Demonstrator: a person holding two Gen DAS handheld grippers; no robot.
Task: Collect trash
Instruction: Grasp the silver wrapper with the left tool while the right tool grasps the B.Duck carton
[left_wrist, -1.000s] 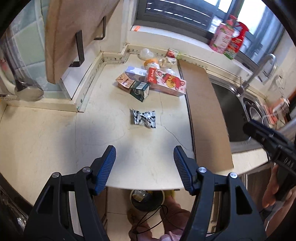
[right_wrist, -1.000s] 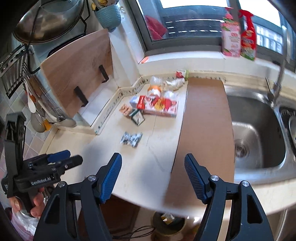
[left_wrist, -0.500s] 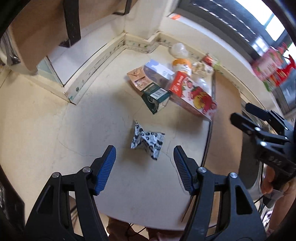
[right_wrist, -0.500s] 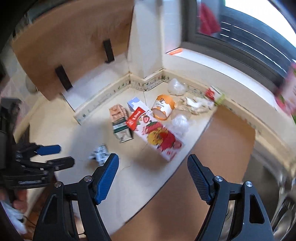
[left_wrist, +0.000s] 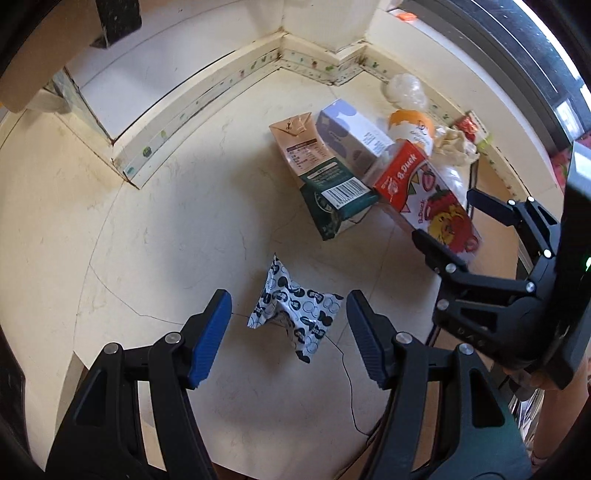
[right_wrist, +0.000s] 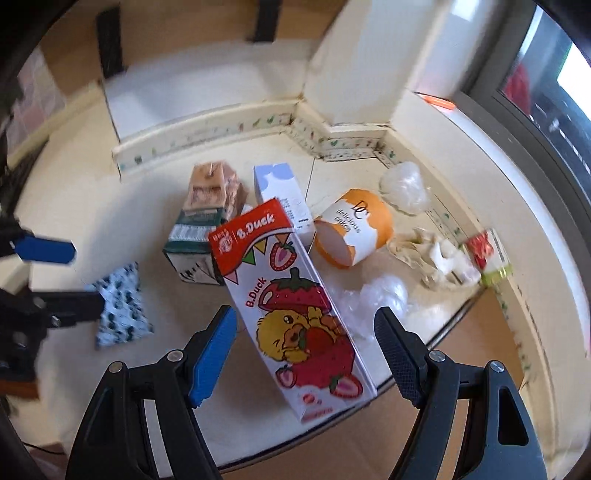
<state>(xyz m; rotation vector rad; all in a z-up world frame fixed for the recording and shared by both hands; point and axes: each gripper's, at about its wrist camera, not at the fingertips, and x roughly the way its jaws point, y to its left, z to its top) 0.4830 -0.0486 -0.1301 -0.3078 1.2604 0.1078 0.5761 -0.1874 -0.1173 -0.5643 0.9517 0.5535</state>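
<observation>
While both grippers point down at the counter (left_wrist: 177, 221), left gripper (left_wrist: 288, 332) jaws wide astride patterned wrapper (left_wrist: 295, 314), untouched; right gripper (right_wrist: 304, 350) jaws, just opening, straddle strawberry carton (right_wrist: 295, 306), no grip.

Left gripper (left_wrist: 288, 332) angled steeply down, jaws wide, nothing gripped. Right gripper (right_wrist: 306, 350) at its three o'clock, jaws just opened wider.

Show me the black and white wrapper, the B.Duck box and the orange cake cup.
black and white wrapper (left_wrist: 295, 314), left wrist view, its crumpled middle.
B.Duck box (right_wrist: 295, 306), right wrist view, printed top face.
orange cake cup (right_wrist: 354, 229), right wrist view, its label.
</observation>
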